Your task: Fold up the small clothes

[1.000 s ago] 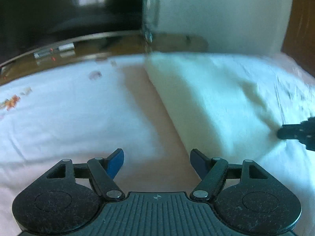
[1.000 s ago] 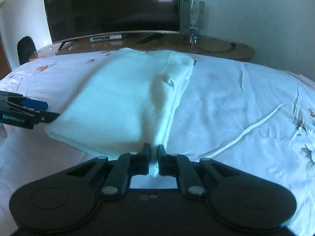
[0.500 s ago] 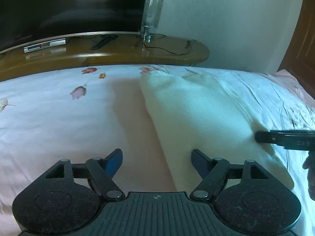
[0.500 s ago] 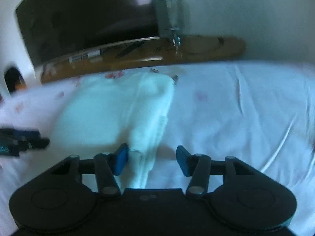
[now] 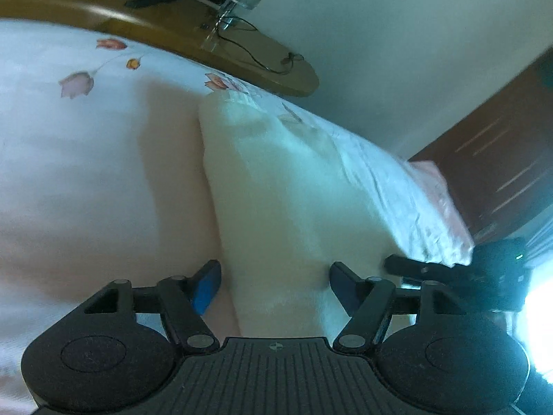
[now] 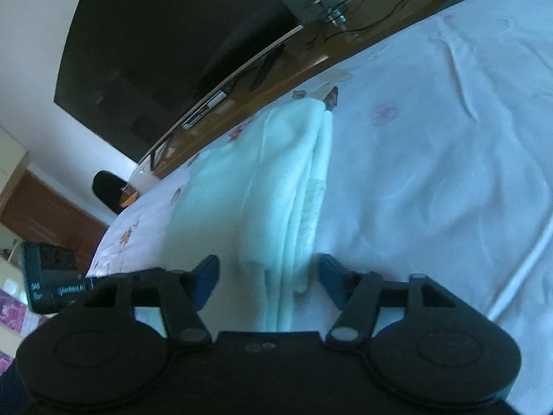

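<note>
Jaws wide apart on both: left gripper [image 5: 274,285] and right gripper [image 6: 268,278] each straddle the near end of the folded cloth [image 5: 276,207] w/o pinching it, blue pads clear of the fabric on either side. Cloth is pale, fluffy, terry-like, folded into a long narrow slab running from 6 toward 12 o'clock on the bed sheet [image 5: 86,173]; from the right wrist its stacked layer edges [image 6: 311,190] show along the 3 o'clock side. Sheet is smooth, white, w/ small flower prints & a few creases. Curved wooden shelf [image 5: 172,31] at 12 o'clock, cables on it. Dark glossy TV [image 6: 166,45] at 11 o'clock. Views tilted & a bit blurred.
</note>
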The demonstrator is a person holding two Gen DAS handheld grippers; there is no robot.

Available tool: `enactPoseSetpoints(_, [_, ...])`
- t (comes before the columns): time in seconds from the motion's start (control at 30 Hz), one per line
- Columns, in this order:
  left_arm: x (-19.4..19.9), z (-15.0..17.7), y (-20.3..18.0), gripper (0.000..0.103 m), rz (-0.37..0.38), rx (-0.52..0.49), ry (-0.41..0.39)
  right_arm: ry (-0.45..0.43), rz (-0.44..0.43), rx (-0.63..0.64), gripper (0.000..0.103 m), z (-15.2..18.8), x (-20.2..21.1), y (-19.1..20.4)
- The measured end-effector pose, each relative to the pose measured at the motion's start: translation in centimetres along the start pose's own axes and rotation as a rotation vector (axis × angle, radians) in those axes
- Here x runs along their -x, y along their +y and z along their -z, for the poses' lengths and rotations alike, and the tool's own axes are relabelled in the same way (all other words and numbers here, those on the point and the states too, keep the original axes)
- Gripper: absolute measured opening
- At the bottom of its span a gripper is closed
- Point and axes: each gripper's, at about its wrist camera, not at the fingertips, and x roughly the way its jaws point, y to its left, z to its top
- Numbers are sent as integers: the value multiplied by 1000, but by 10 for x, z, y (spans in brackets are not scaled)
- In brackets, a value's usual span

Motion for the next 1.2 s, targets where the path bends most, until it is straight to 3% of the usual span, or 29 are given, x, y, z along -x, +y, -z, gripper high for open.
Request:
enactPoseSetpoints(0.1, [-2, -1, 4, 69, 23, 22, 7, 18, -53, -55, 48, -4, 3, -16])
enactPoseSetpoints(0.17, [-7, -4, 4, 69, 31, 35, 5, 23, -70, -68, 50, -5, 0, -19])
enactPoseSetpoints(0.3, [-16, -9, 0, 70, 36, 60, 1, 23, -70, -16, 51, -13, -23, -4])
enactPoseSetpoints(0.37, [-15, -8, -2, 66, 21, 45, -3, 20, -62, -2, 45, -12, -27, 2])
enactPoseSetpoints(0.43, [-16, -5, -13, 56, -53, -18, -17, 15, -36, 12, 43, -11, -26, 6])
enactPoseSetpoints(0.5, [-21, -2, -33, 52, -131, -103, -28, 6, 3, 43, 39, -9, -27, 15])
enactPoseSetpoints(0.67, [-17, 1, -79, 39, -277, -303, -47, -26, 187, 248, 34, -1, -29, 63])
enactPoseSetpoints(0.97, [45, -4, -89, 39, -271, -353, -106, -79, 200, 326, 32, 7, -14, 124])
enactPoseSetpoints(1.2, [141, 6, -63, 39, -349, -394, -148, -99, 142, 364, 32, 35, -24, 204])
